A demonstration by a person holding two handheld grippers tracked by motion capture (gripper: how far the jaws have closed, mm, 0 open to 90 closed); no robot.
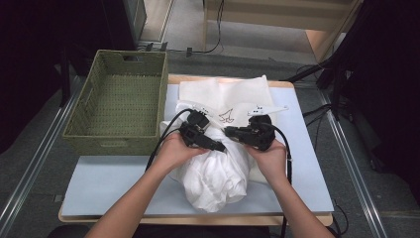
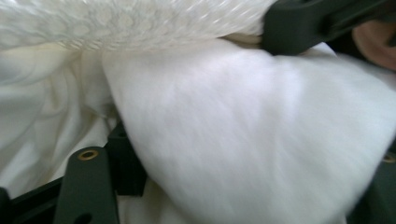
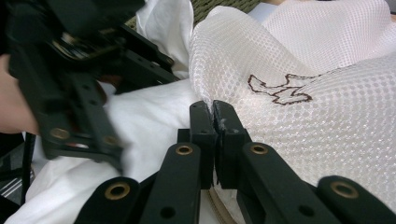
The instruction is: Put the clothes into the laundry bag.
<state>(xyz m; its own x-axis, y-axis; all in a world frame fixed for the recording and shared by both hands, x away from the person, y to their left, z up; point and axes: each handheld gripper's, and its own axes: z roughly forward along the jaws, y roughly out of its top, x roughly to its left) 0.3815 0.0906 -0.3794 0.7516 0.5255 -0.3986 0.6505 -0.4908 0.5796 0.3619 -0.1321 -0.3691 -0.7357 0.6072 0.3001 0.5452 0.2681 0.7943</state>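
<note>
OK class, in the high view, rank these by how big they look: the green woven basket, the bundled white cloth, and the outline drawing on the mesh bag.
1. Green woven basket
2. Bundled white cloth
3. Outline drawing, far the smallest

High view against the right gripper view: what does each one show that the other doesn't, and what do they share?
The high view adds the pale blue tabletop and the whole green woven basket. The right gripper view adds a close look: the right hand-held gripper is pinched shut on the mesh laundry bag, whose weave is plain. Both show that bag's brown outline drawing, the white cloth and the left hand-held gripper.
</note>
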